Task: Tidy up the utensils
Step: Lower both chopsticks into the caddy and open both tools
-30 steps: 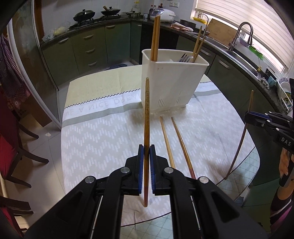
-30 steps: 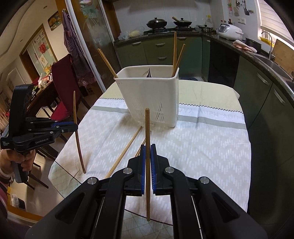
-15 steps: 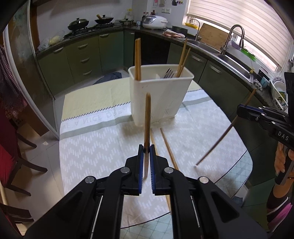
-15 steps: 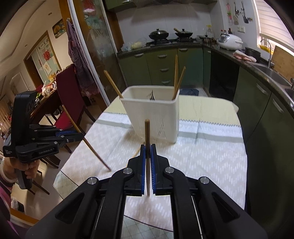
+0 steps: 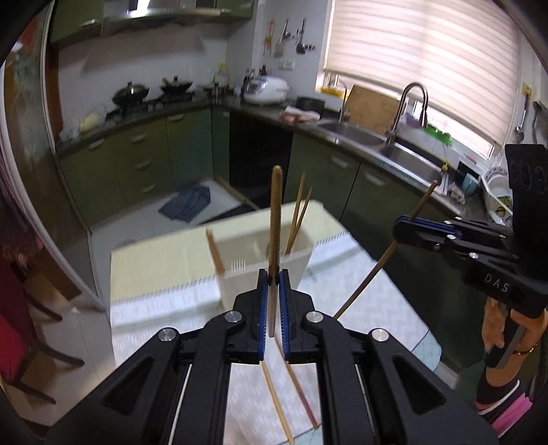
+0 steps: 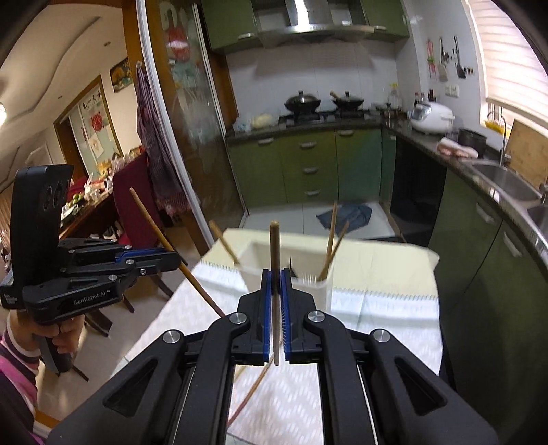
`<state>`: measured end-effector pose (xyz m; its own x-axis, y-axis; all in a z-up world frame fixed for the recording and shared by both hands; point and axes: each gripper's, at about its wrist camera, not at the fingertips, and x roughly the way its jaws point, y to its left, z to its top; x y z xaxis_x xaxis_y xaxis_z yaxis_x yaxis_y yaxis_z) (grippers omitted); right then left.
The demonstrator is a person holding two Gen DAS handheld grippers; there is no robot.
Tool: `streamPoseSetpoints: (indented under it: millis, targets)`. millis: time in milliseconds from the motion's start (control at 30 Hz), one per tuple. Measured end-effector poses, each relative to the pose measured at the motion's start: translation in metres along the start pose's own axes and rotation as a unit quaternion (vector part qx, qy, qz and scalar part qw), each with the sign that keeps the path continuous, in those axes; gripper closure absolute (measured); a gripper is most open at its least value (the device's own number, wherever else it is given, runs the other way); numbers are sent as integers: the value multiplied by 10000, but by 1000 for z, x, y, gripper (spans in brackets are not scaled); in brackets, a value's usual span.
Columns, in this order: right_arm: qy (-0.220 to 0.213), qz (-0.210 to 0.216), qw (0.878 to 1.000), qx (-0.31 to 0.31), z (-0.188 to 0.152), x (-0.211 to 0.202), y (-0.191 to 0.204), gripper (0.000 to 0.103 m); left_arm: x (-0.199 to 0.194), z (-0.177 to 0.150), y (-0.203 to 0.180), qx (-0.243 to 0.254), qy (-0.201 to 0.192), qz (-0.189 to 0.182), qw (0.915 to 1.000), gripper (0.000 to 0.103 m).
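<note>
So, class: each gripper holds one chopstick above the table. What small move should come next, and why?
Probably carry both forward over the white holder and tip the ends down: the left gripper and right gripper each clamp a chopstick short of its rim.

Two dark woks (image 6: 302, 101) sit on the stove at the upper centre of the right wrist view, with a steel range hood (image 6: 310, 24) above them and green cabinets (image 6: 304, 167) below. A white rice cooker (image 6: 432, 118) stands on the dark counter to their right. A blue cloth (image 6: 346, 214) lies crumpled on the pale floor at centre. A red chair (image 6: 132, 202) stands at middle left. In the left wrist view, a curved steel tap (image 5: 411, 102) rises over the sink (image 5: 352, 131) at upper right, a wooden cutting board (image 5: 371, 107) leans behind it, and a slatted blind (image 5: 421, 58) covers the window above.
</note>
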<state>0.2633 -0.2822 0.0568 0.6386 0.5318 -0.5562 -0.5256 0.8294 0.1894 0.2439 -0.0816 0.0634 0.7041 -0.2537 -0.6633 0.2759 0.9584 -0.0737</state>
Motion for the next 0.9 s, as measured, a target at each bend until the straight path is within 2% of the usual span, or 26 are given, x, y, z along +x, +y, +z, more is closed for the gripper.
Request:
streamPoseSetpoints:
  millis: [167,367,567,700,900]
  targets:
    - [-350,-24,9994,-66,33,-19,4,97,-13,33,-5,4,-322,3,9995,96]
    - [-693,-195,9974,-14,72,-24,1,97,-13,64,1,-76,-663,227,9975,96]
    - [-809,-325,9962,71,103,-3,-8,97,15,71,14,-181,-592,368,9974,96]
    - [-769,-479,9958,106,115,28,-17,97,38,70,21,-123,-546,554,9969,96]
    - [-391,-489,9977,246,101,79,-35,97,68,57,24,-77,-205,611,9979,96]
